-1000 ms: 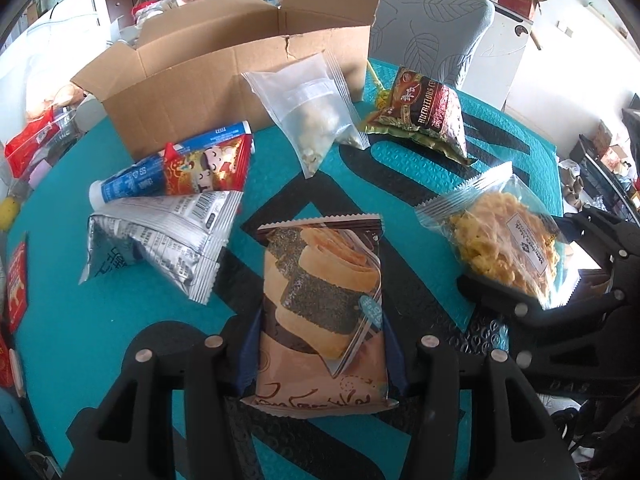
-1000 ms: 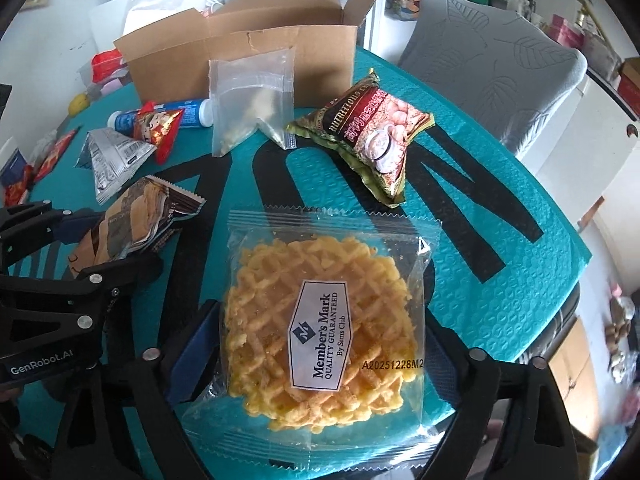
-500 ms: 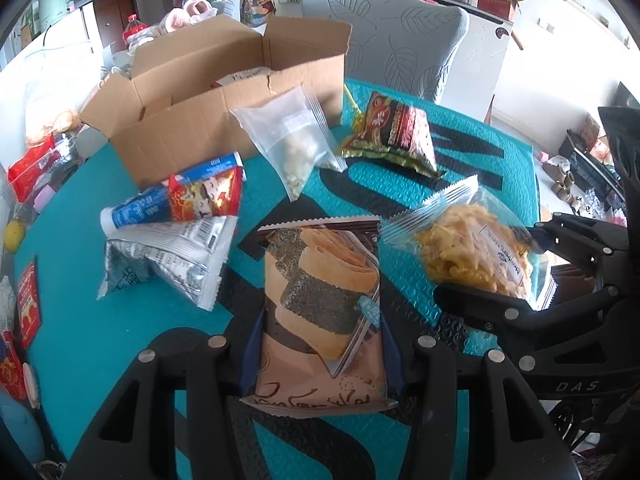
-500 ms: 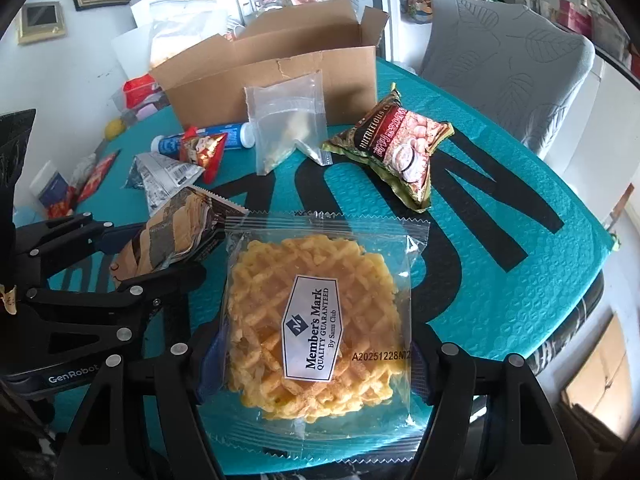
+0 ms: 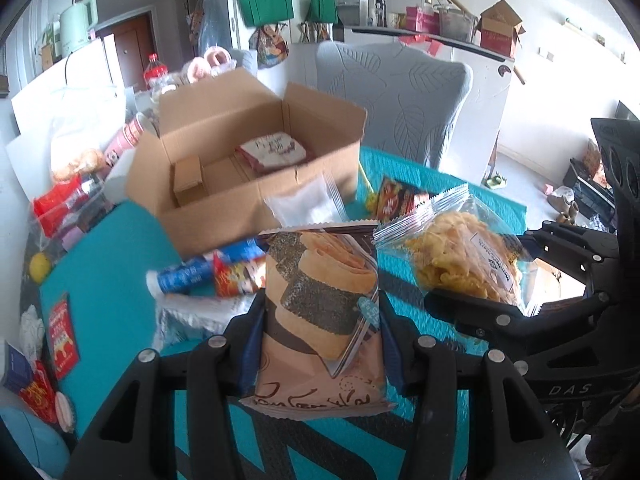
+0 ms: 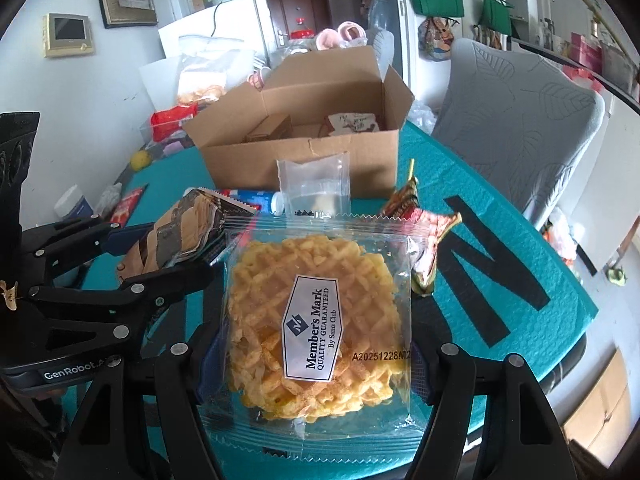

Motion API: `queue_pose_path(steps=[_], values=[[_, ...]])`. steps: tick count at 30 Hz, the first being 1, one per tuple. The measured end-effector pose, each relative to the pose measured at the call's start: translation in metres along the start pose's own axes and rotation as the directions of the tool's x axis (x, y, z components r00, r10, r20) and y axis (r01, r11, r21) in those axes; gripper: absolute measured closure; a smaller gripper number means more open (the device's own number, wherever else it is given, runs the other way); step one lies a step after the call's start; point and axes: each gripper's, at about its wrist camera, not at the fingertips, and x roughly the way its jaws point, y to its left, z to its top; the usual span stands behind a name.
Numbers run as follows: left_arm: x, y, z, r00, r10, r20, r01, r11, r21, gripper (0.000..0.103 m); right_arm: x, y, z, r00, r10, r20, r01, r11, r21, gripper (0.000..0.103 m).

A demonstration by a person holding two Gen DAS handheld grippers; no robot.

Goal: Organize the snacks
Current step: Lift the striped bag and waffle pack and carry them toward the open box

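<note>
The right gripper point(image 6: 316, 354) clamps a clear packet of yellow lattice crisps point(image 6: 316, 320) in front of an open brown cardboard box point(image 6: 304, 160); the left gripper point(image 6: 176, 248), left of the packet, grips a brown snack pouch point(image 6: 180, 232).

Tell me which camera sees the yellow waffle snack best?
The right wrist view: the waffle snack lies flat and facing the camera between the right tongs, label readable. The left wrist view shows it sideways at the edge, label turned away.

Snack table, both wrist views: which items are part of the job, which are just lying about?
In the job:
- seaweed roll packet, in left tongs
- waffle crisp pack, in right tongs
- cardboard box
- clear bag
- blue tube

Lying about:
- grey chair
- green bags
- kettle
</note>
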Motion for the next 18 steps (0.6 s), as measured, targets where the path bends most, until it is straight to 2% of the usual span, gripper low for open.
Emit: queue_pose_path(steps=[7, 15, 18], values=[[-0.021, 0.009, 0.036, 0.993, 0.017, 0.115, -0.015, 1.000, -0.018, 0.054, -0.017, 0.000, 0.035, 0.996, 0.005, 0.093, -0.002, 1.000, -0.029, 0.031], [-0.035, 0.029, 0.078, 0.971, 0.059, 0.232, -0.048, 0.997, -0.053, 0.054, -0.031, 0.005, 0.086, 0.981, 0.014, 0.193, 0.002, 0.997, -0.081, 0.031], [-0.035, 0.041, 0.093, 0.957, 0.090, 0.275, -0.070, 0.994, -0.082, 0.054, -0.029, 0.006, 0.105, 0.977, 0.020, 0.211, 0.001, 0.995, -0.096, 0.031]])
